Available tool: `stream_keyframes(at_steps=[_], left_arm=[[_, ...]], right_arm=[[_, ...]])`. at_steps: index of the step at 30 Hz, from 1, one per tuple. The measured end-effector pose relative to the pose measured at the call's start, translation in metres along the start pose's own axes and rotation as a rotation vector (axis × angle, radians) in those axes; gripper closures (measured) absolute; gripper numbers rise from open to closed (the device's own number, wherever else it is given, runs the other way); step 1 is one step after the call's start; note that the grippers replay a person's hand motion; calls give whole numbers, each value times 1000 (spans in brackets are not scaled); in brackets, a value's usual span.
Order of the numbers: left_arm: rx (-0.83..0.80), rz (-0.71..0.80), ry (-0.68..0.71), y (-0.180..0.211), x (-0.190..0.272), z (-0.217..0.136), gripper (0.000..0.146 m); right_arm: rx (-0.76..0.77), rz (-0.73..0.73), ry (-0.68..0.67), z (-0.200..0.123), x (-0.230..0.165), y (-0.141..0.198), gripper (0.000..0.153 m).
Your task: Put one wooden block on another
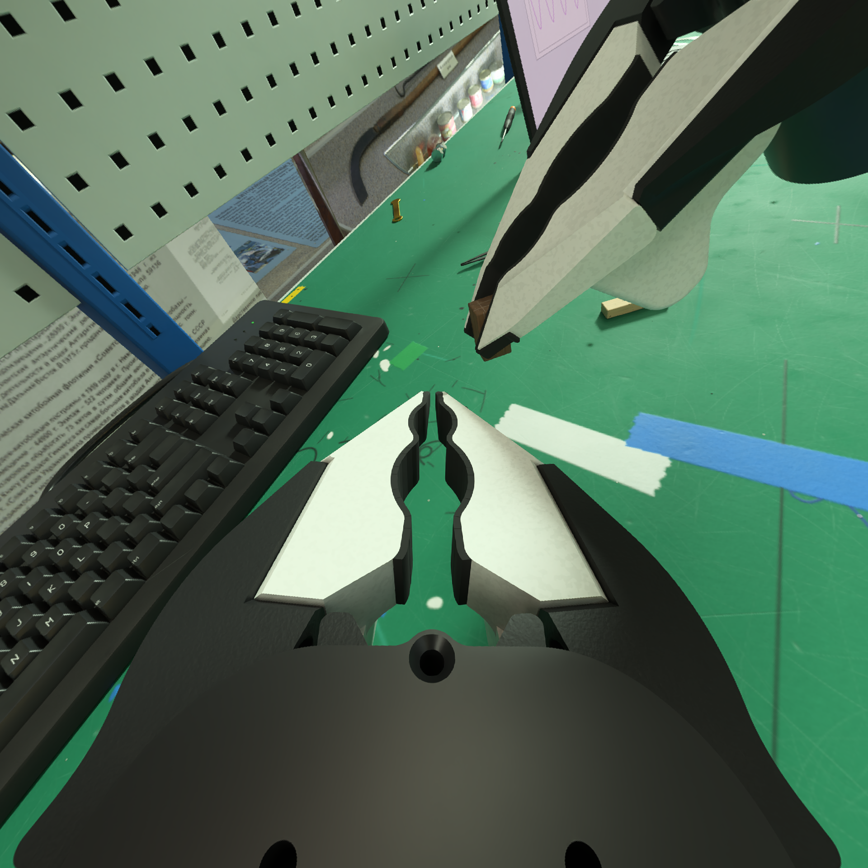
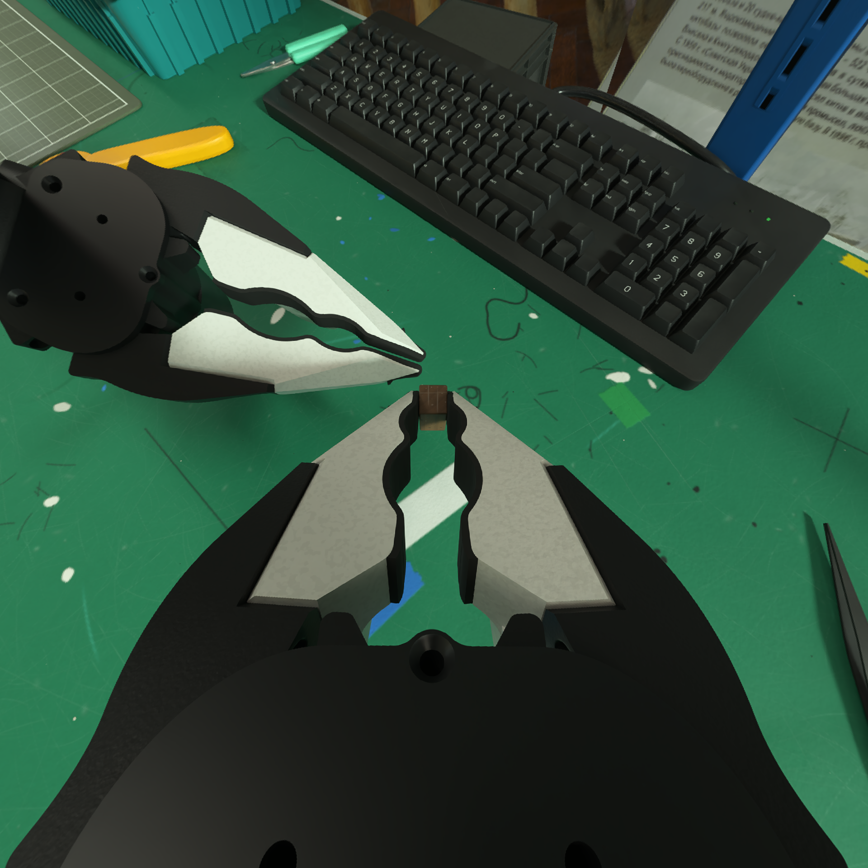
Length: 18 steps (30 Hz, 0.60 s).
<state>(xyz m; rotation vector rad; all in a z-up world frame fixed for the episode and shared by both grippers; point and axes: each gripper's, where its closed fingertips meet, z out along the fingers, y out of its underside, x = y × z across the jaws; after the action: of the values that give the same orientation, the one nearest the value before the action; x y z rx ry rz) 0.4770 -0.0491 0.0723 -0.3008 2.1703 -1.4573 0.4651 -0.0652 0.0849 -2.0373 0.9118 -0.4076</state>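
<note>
- Left wrist view: the left gripper (image 1: 432,399) hangs low over the green desk (image 1: 704,610), fingers nearly together with only a thin slit at the tips and nothing between them.
- It points forward along the desk, with the keyboard (image 1: 188,469) just to its left and strips of white tape (image 1: 582,446) and blue tape (image 1: 751,455) to its right.
- The right gripper (image 1: 488,338) comes down steeply from the upper right, tips near the desk, pinching a dark block (image 1: 479,314).
- A pale block (image 1: 615,307) lies on the desk beyond that gripper, partly hidden by it and apart from the dark block.
- Judgement: the pick is done, stacking is not; the dark block has yet to be carried over to the pale block and set on it.
- Right wrist view: the right gripper (image 2: 432,406) has its fingers narrowed onto the dark block (image 2: 433,399), held right at the tips.
- A paler face (image 2: 432,422) shows under the dark top; whether that is the same block's side cannot be told.
- The gripper is tilted down at the desk (image 2: 141,516); whether the block is lifted clear cannot be told.
- The left gripper (image 2: 418,361) sits at the upper left, tips just beside the held block and not touching it, fingers almost closed and empty.
- The pale block is out of this view.
</note>
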Motion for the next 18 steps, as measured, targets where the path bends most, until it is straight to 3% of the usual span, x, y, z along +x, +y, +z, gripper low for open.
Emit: stream_keyframes(at_steps=[18], left_arm=[[-7,48,-15,0,1,0,144]], right_arm=[[-5,-3,-13,4,-6,-1,142]])
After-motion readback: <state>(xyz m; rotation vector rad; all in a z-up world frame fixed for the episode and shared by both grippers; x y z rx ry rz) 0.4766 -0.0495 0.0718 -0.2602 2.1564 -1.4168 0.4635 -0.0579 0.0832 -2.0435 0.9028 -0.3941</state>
